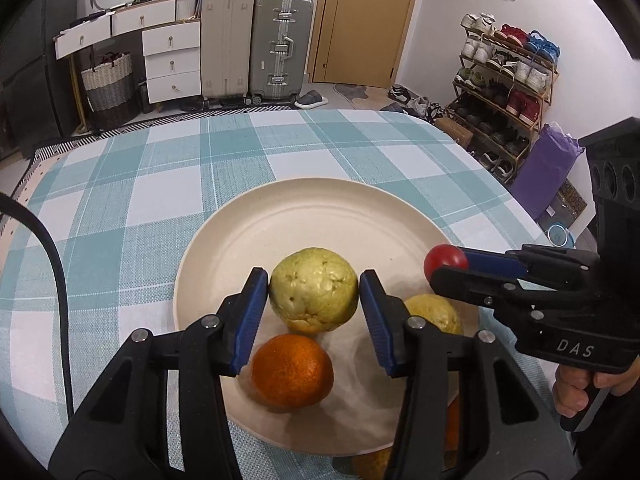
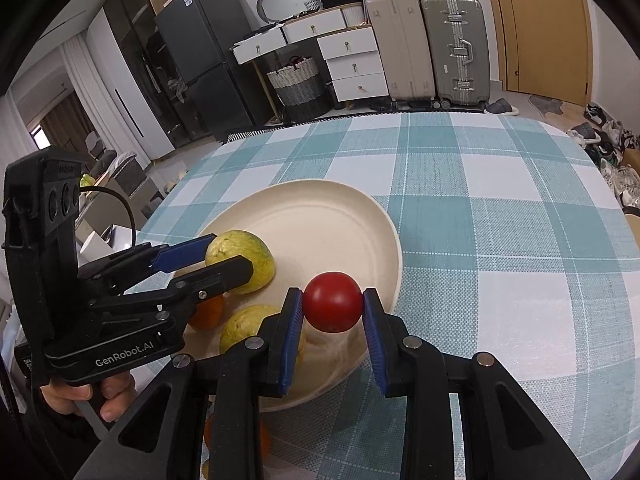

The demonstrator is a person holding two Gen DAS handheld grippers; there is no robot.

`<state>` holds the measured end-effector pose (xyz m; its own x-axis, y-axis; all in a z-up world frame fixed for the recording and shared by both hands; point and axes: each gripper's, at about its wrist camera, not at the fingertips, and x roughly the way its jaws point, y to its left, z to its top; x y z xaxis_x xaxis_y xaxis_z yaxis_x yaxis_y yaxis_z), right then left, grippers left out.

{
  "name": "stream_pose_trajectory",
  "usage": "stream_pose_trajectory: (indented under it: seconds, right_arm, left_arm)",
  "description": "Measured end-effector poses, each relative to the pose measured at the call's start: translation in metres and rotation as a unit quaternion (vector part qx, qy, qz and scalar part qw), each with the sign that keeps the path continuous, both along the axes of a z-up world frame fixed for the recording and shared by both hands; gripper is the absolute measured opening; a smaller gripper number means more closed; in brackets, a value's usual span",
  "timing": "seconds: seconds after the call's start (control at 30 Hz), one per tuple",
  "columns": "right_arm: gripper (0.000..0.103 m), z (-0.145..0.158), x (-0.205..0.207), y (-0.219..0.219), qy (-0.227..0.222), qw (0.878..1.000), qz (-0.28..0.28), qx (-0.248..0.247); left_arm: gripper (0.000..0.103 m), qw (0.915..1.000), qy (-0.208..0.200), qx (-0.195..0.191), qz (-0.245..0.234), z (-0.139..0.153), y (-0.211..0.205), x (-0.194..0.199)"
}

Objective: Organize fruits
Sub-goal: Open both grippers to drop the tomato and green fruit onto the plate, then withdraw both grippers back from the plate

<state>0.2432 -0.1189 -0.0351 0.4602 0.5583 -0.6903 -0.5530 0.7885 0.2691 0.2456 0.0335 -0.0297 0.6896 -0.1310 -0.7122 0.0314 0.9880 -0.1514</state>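
Left gripper (image 1: 314, 292) pinches a yellow-green fruit (image 1: 313, 290) between its blue pads (image 1: 252, 320) — both pads touch the fruit's sides, and it sits low over the plate (image 1: 248, 224). Right gripper (image 2: 333, 307) is clamped on a red tomato (image 2: 332, 302), held over the plate's right rim; whether the tomato touches the plate cannot be told.

On the plate, nearest the left wrist camera: an orange (image 1: 292, 370), just below the gripped fruit. A second yellow-green fruit (image 1: 434, 314) lies to its right, partly hidden behind the left gripper's right finger. In the right wrist view that second fruit (image 2: 244, 326) sits near the plate's front, with the orange (image 2: 208, 312) mostly hidden behind the left gripper's body.

Off the plate, at its near edge on the cloth, more orange fruit (image 2: 212, 434) shows between the right gripper's arms — count unclear.

Plate is cream, round, its far half bare. It rests on a teal-and-white checked tablecloth (image 1: 160, 184).

Beyond the table: two suitcases (image 1: 256, 46), a white drawer unit (image 1: 172, 60), a woven basket (image 1: 108, 80), a wooden door (image 1: 360, 20), a shoe rack (image 1: 504, 80). A dark fridge (image 2: 192, 52) stands at left in the right wrist view.
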Motion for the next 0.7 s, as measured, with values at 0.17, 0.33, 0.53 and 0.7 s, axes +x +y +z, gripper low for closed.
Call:
stream_pose_trajectory:
  seconds: [0.17,0.33,0.53,0.7]
  right_arm:
    - [0.035,0.003,-0.001,-0.001,-0.002,1.0,0.001,0.004]
    - [0.051,0.012,-0.01,-0.01,-0.024,1.0,-0.018,0.006]
    - [0.089,0.026,-0.037,-0.019,-0.049,0.999,-0.015,-0.003]
    - [0.102,0.034,-0.062,-0.023,-0.062,0.998,-0.012,-0.007]
  left_arm:
    - [0.045,0.9998,-0.006,-0.017,0.005,0.004,0.006,-0.012]
    - [0.046,0.9991,-0.036,-0.015,0.014,0.021,0.011,-0.04]
    - [0.073,0.9973,-0.065,0.004,0.033,0.043,0.01,-0.08]
    - [0.084,0.9963,-0.073,0.004,0.045,0.055,0.009,-0.111]
